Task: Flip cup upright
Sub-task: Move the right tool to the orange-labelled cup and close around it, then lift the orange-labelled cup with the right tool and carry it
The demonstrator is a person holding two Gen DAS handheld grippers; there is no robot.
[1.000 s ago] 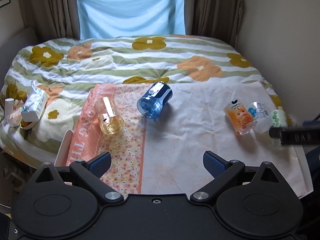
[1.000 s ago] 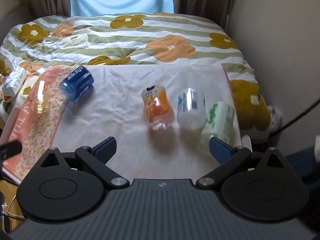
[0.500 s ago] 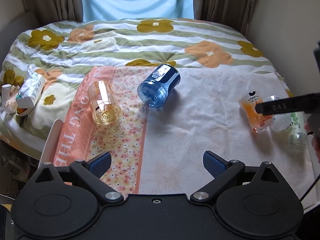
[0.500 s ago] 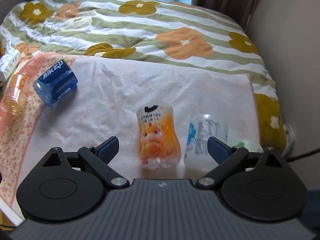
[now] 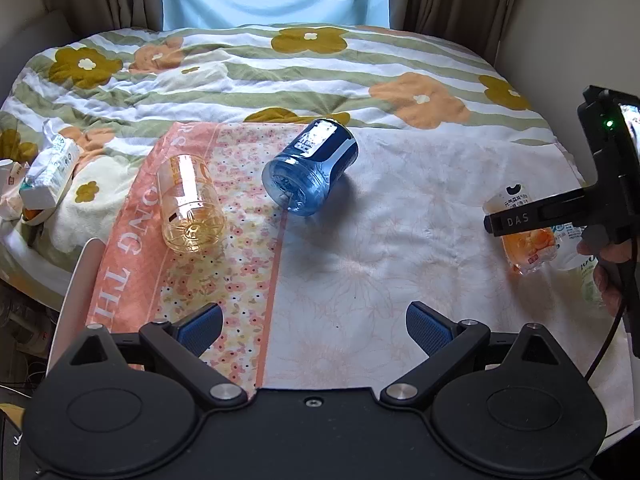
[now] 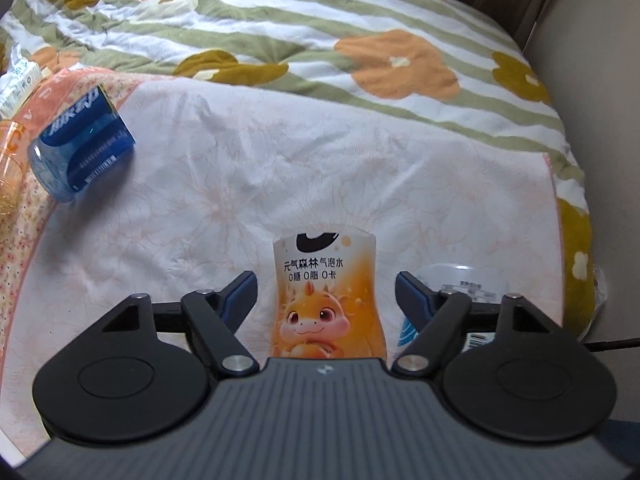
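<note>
Orange dragon-label cup (image 6: 326, 304) lies on its side on the white cloth (image 6: 248, 184), long axis in line with right gripper (image 6: 326, 290), jaws apart astride it; left gripper (image 5: 314, 330), also apart, sits well off

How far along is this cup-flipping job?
Nothing is flipped yet: the orange cup, blue cup and amber cup all lie on their sides. In hand: the open right gripper straddles the orange cup. Left: gripping and standing it up. The left gripper is open, idle.

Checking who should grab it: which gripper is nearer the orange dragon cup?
Right. The right gripper is open with the orange dragon cup between its fingers; the left gripper hangs well off to the cup's left.
</note>
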